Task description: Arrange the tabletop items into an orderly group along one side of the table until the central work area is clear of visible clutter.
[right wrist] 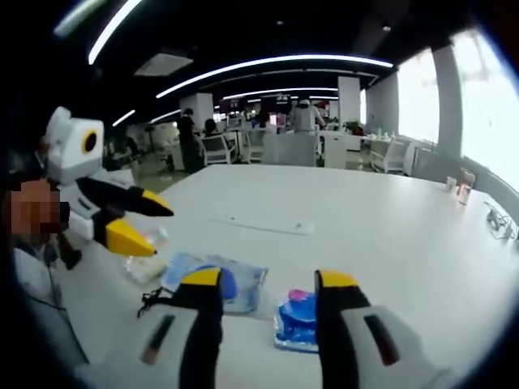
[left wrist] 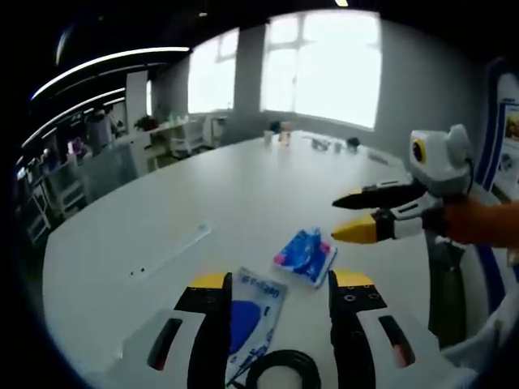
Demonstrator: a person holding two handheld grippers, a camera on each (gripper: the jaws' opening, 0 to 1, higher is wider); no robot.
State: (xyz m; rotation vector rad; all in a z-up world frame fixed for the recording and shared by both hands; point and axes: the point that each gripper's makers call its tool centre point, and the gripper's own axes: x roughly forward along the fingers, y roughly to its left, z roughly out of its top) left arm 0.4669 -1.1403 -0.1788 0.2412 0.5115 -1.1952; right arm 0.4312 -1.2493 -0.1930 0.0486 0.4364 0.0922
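Note:
A blue and pink packet [left wrist: 304,255] lies on the white table [left wrist: 243,186], just ahead of my left gripper [left wrist: 281,282], which is open and holds nothing. A clear bag with a blue item [left wrist: 251,312] and a black cable loop [left wrist: 280,373] lie between its jaws, lower down. My right gripper [left wrist: 340,216] comes in from the right, open, above the packet. In the right gripper view, the same packet [right wrist: 296,320] lies between the spread jaws of the right gripper [right wrist: 268,279], with the clear bag [right wrist: 219,279] to its left. The left gripper [right wrist: 160,229] hangs open over a small clear wrapper [right wrist: 146,267].
A long pale strip [right wrist: 268,224] lies flat on the table further in. Cups [left wrist: 280,134] and small items [left wrist: 340,146] stand at the far end by the windows. Chairs, desks and people [right wrist: 188,130] are beyond the table. A person's sleeve [left wrist: 478,223] is at the right.

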